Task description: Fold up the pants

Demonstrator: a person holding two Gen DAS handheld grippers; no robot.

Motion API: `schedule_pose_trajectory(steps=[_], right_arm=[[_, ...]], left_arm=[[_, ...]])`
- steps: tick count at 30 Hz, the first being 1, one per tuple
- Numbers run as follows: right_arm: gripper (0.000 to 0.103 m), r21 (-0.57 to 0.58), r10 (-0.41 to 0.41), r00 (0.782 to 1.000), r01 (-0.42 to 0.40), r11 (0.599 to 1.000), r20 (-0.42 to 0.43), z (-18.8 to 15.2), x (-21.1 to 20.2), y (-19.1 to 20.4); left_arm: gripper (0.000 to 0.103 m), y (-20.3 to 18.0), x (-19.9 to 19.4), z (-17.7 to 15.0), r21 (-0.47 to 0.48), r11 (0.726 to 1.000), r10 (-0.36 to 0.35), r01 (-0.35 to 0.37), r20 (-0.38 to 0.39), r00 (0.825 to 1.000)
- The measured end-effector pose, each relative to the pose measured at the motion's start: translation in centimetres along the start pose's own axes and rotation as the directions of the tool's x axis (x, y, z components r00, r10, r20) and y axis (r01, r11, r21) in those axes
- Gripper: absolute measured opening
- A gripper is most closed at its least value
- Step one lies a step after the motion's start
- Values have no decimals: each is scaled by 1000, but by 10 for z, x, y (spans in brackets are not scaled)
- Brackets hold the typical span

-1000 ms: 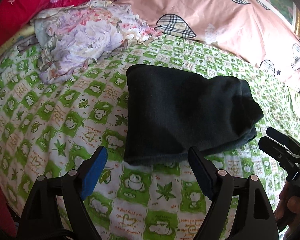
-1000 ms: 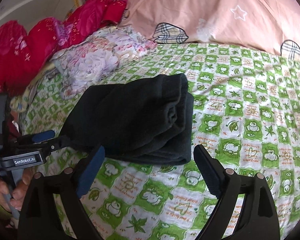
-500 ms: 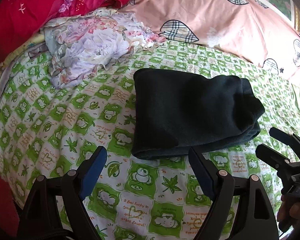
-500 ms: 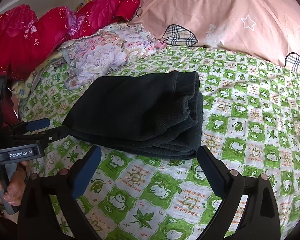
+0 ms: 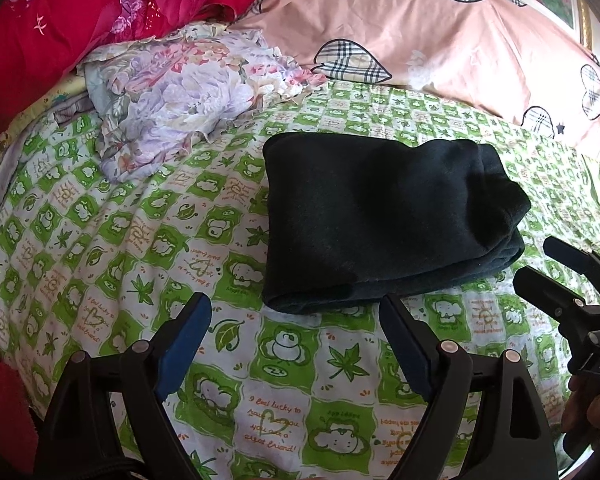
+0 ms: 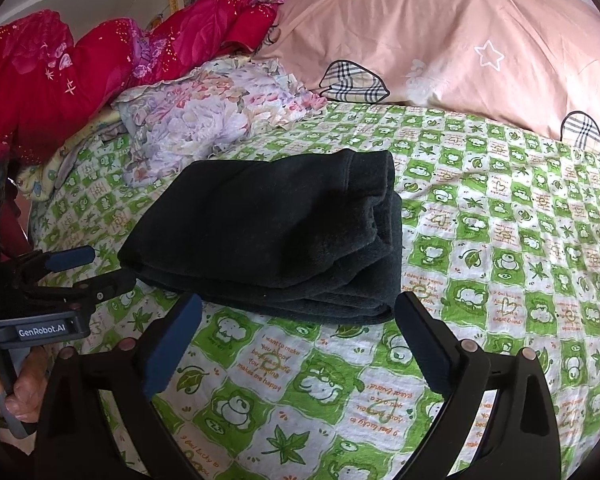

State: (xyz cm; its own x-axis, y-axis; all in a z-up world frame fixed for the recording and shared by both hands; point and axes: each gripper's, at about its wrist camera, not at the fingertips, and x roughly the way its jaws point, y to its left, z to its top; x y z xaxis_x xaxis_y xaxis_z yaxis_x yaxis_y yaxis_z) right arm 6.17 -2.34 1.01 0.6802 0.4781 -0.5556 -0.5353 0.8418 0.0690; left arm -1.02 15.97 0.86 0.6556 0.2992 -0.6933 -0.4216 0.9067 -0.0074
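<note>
both claws hang spread and empty just short of the folded dark green fleece pants (image 5: 384, 220) on the bed's green-and-white cartoon-print sheet (image 5: 100, 240). left claw (image 5: 296, 340) faces its near long edge; right claw (image 6: 300, 328) likewise. the bundle's long axis runs crosswise, layered edges to the right. a floral ruffled cloth (image 5: 180, 96) lies behind.

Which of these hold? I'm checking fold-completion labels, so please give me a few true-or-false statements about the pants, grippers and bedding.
1. The dark pants lie folded into a compact stack on the green patterned sheet. True.
2. The left gripper is shut on the pants. False: its fingers are open, holding nothing.
3. The right gripper is open. True.
4. The floral cloth lies on top of the pants. False: it sits apart, behind them.
</note>
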Motion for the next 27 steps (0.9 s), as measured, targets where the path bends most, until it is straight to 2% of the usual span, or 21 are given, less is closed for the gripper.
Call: schedule_pose_trajectory(steps=[7,18,27], right_arm=[[99,-16,20,999,-19,1000,44,-1,0,6],[99,-8,24,999,-24,1000,32,-8,17,8],[99,1,-6,1000,6,1000,21,-13,21,7]], left_arm=[[87,0,1,0,10,1000,10,-10,1,1000],[88,1,0,-1,18,1000,22,-23,7,1000],[89,0,0,-2,22,999,25,-25,7,1000]])
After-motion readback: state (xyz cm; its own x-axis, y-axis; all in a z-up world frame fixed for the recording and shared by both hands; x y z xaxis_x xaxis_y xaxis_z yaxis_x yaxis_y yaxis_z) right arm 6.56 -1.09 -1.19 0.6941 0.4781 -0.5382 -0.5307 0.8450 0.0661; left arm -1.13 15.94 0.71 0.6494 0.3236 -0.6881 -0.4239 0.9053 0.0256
